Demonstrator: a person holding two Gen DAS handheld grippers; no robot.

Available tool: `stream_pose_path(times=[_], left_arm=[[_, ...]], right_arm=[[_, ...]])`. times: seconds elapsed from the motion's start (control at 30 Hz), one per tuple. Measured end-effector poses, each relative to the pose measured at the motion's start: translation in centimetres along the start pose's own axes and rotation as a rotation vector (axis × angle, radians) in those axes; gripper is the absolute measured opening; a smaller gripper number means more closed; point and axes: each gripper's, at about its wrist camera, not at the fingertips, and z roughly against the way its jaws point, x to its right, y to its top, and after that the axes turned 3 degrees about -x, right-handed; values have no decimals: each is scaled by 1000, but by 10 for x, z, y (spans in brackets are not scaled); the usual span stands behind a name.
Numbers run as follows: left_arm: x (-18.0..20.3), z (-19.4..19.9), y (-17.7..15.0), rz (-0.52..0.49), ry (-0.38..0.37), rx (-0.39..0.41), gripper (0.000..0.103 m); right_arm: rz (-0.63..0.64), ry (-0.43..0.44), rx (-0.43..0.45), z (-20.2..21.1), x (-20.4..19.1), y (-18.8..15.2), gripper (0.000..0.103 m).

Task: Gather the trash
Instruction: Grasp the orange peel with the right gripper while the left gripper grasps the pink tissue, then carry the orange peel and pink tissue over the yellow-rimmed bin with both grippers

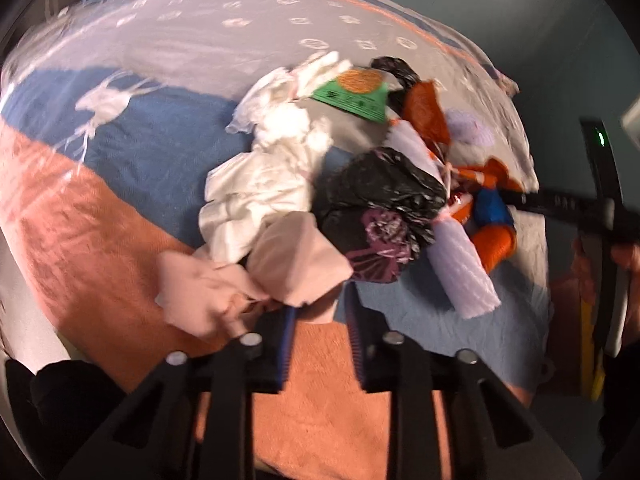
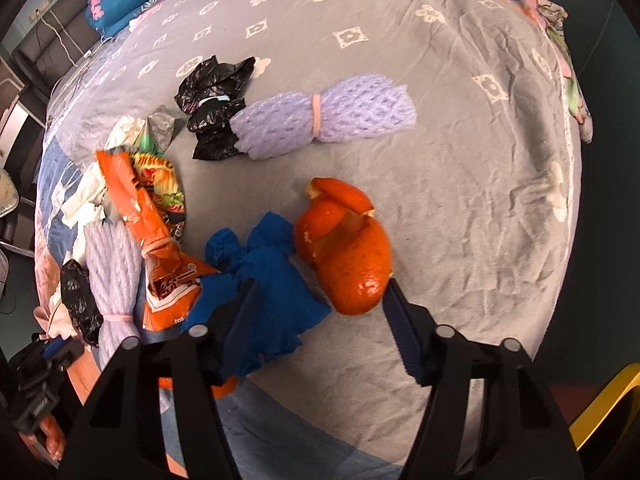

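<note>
The collecting looks barely begun: nearly all the trash is strewn over the bed (image 2: 460, 184), and no bin or bag to receive it shows in either view. The left hand-held gripper (image 1: 320, 312) has its jaws drawn close together, pinching the edge of a pale pink tissue (image 1: 248, 276) right at its tips; just beyond that lie crumpled white paper (image 1: 264, 184) and a black plastic bag (image 1: 380, 196) (motion blur softens much of this view). The right hand-held gripper (image 2: 316, 300) stands about half spread, straddling an orange peel (image 2: 348, 252) and a blue crumpled cloth (image 2: 260, 284); the peel lies against the inside of its right finger, the cloth partly under its left finger, and I judge the pads not yet pressing on either. Farther ahead of it sit a lavender foam net (image 2: 328, 118) and another black bag (image 2: 212, 108), and off to its left an orange snack wrapper (image 2: 160, 240). All of these remain to be gathered.
</note>
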Motion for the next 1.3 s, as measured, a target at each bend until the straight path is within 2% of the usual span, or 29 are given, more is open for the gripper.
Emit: stream_pose_path(times=[0.07, 0.1, 0.17, 0.2, 0.3, 0.4, 0.57, 0.77, 1.3], left_arm=[[-2, -1, 4, 13, -39, 8, 17], [1, -5, 6, -6, -23, 11, 11], [3, -14, 4, -6, -18, -7, 5], [4, -13, 3, -6, -23, 0, 3], [-3, -3, 3, 25, -57, 40, 3], [-6, 9, 0, 27, -93, 72, 2], [5, 32, -8, -26, -131, 120, 2], [9, 54, -11, -34, -182, 165, 2], [17, 111, -29, -93, -198, 274, 2]], right_arm=[[5, -2, 2, -1, -3, 1, 53], [8, -1, -1, -2, -3, 1, 48], [4, 17, -17, -6, -4, 2, 35], [-3, 38, -32, -7, -4, 3, 22], [12, 43, -23, -3, -8, 2, 8], [49, 18, 26, 6, -14, -3, 6], [50, 38, 98, 31, -15, -8, 3], [38, 55, 155, 61, -11, -15, 3], [10, 77, 242, 115, -1, -36, 3]])
